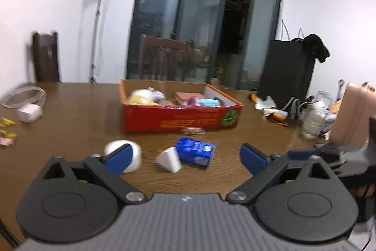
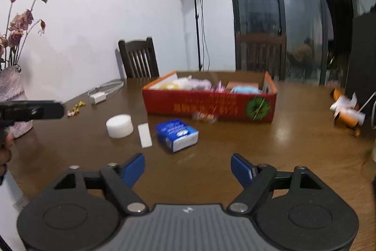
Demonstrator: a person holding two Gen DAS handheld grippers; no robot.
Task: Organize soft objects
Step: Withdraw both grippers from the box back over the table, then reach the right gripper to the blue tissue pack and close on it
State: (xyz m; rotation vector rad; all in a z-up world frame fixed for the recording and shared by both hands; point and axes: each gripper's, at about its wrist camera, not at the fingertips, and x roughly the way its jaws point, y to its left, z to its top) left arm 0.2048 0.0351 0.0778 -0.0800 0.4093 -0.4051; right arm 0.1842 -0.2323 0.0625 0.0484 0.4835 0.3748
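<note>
Jaws of the left gripper (image 1: 185, 158) stand apart and empty at lower centre; between them on the tabletop (image 1: 82, 109) lie a white wedge (image 1: 169, 159) and blue packet (image 1: 195, 150), a white cylinder (image 1: 131, 157) behind the left jaw, the red box (image 1: 183, 118) mid-frame beyond. In the right wrist view, jaws of the right gripper (image 2: 188, 168) stand apart and empty, the packet just above them at centre.

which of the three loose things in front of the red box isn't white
The blue tissue pack, rightmost of the three; the round foam block and flat wedge are white.

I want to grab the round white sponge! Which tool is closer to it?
Left. The left tool has one finger right in front of the round white sponge. The right tool is farther back, off to its right.
</note>
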